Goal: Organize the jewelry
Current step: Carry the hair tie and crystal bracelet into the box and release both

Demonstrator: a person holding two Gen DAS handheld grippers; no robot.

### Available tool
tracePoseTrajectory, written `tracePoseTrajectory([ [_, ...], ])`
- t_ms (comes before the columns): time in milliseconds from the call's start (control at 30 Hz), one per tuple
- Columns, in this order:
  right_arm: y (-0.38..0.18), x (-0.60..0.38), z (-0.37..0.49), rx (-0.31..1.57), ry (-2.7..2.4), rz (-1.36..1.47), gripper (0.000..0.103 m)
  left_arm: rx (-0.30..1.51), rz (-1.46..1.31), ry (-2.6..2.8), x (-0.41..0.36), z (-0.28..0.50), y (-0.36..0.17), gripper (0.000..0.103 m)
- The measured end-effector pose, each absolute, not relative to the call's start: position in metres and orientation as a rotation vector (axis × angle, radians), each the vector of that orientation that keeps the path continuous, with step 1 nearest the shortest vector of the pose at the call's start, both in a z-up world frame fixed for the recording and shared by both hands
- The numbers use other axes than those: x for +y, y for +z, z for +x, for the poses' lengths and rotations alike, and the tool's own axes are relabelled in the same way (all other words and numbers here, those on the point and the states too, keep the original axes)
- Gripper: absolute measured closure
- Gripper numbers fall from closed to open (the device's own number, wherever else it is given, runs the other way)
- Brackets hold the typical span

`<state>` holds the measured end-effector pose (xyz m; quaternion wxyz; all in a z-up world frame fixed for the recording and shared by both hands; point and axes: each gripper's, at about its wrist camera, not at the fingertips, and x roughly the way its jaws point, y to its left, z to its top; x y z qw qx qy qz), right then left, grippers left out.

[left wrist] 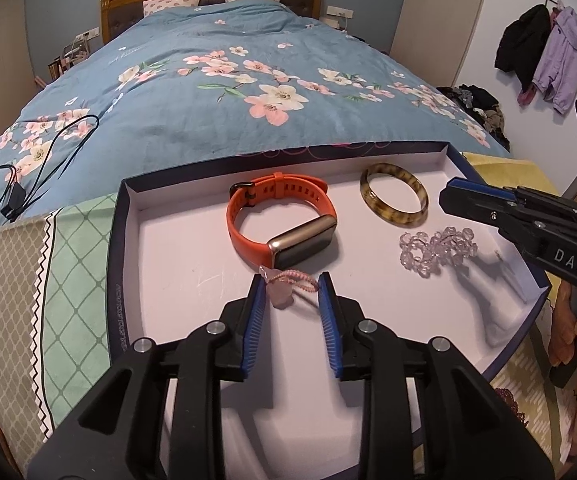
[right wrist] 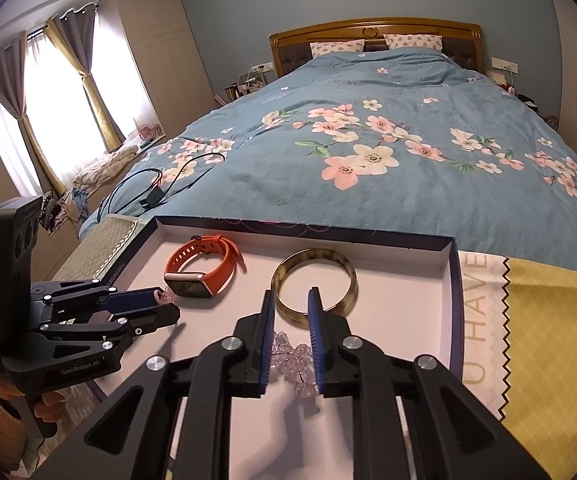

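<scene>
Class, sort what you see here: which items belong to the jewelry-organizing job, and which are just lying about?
Belong to the job:
orange watch
tortoiseshell bangle
clear bead bracelet
pink cord charm
box tray

Lying about:
black cable
hanging jackets
pillows

You are facing a shallow tray that is sitting at the foot of a bed. Inside it, a watch is lying toward the left, a bangle is lying to its right near the far wall, and a beaded bracelet is lying just in front of the bangle. A small corded charm is lying just in front of the watch, between your left tongs. Your right tongs are hanging over the beaded bracelet.
</scene>
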<state>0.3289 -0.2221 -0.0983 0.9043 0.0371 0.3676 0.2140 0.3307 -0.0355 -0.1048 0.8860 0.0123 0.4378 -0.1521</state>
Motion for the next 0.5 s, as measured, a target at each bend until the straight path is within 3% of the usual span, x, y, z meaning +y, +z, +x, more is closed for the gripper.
tracePoseTrajectory([
  [200, -0.095, -0.226, 0.324, 0.755, 0.447, 0.084, 0.081, 0.884, 0.017, -0.305, -0.031, 0.325, -0.101, 0.063],
  [500, -0.079, -0.229, 0.299, 0.726, 0.499, 0.092, 0.073, 0.798, -0.007, -0.303, -0.016, 0.297, -0.074, 0.062],
])
